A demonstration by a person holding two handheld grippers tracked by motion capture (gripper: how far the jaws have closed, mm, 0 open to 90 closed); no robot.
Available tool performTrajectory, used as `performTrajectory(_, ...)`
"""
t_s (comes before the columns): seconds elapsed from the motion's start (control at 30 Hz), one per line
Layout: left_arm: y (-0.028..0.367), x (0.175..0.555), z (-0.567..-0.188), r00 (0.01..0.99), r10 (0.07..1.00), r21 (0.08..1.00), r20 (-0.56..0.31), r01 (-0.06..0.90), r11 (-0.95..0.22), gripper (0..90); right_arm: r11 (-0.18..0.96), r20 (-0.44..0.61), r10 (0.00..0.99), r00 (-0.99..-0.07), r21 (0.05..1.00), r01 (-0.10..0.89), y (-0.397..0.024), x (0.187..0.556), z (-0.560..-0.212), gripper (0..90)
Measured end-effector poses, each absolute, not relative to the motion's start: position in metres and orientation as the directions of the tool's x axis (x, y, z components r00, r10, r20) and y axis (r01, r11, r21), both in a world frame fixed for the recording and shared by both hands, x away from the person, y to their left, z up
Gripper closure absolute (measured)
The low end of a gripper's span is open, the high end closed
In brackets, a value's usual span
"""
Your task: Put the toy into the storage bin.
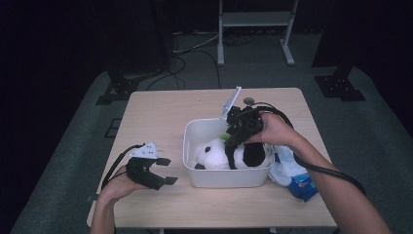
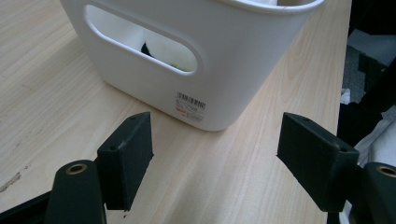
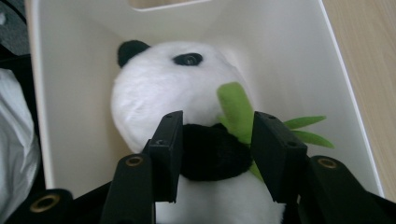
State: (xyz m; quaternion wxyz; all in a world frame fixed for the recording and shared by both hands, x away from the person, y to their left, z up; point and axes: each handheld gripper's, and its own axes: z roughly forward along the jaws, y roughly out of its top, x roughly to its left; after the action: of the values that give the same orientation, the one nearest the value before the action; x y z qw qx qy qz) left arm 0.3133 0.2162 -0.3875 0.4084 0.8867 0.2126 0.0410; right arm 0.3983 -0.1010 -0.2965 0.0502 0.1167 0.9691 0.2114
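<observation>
The plush panda (image 3: pixel 187 116) is laid on its side inside the white bin (image 1: pixel 192 146), its long axis run along the bin's length. It is straddled from directly above by the right gripper (image 3: pixel 217 154), jaws parted and unclamped around its black arm. The left gripper (image 1: pixel 163 170) is parked open on the table (image 1: pixel 160 112), well apart.

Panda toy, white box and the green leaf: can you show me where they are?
panda toy (image 3: pixel 159 88), right gripper view, on its white face.
white box (image 2: pixel 154 84), left gripper view, on the side wall below the handle hole.
green leaf (image 3: pixel 236 109), right gripper view, on the broad leaf by the panda's cheek.
</observation>
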Motion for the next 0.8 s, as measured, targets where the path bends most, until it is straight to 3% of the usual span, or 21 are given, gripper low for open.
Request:
performTrajectory(0.27,0.217,0.314,-0.388,0.904,0.414,0.745,-0.109,0.35,-0.567,25.2,0.907,-0.045,0.246,-0.968,0.364,0.213,-0.086,0.414,-0.308,52.2)
performTrajectory(0.33,0.218,0.314,-0.388,0.905,0.413,0.742,-0.105,0.348,-0.573,25.3,0.909,-0.045,0.245,-0.969,0.358,0.213,-0.084,0.416,-0.311,57.1)
performTrajectory(0.43,0.218,0.314,-0.389,0.904,0.414,0.741,-0.11,0.352,-0.572,25.3,0.909,-0.066,0.23,-0.971,0.372,0.19,-0.082,0.416,-0.316,74.0)
performTrajectory(0.57,0.219,0.314,-0.388,0.902,0.417,0.745,-0.11,0.352,-0.567,25.3,0.899,-0.071,0.221,-0.973,0.402,0.175,-0.081,0.412,-0.318,81.8)
performTrajectory(0.6,0.218,0.314,-0.388,0.901,0.419,0.747,-0.112,0.355,-0.563,25.3,0.896,-0.081,0.217,-0.973,0.411,0.165,-0.081,0.411,-0.317,90.0)
performTrajectory(0.7,0.218,0.314,-0.388,0.904,0.413,0.742,-0.107,0.349,-0.572,25.3,0.855,-0.08,0.22,-0.972,0.495,0.153,-0.084,0.411,-0.303,89.9)
performTrajectory(0.8,0.217,0.314,-0.389,0.904,0.414,0.742,-0.11,0.352,-0.571,25.3,0.867,-0.065,0.219,-0.974,0.471,0.163,-0.084,0.411,-0.298,89.6)
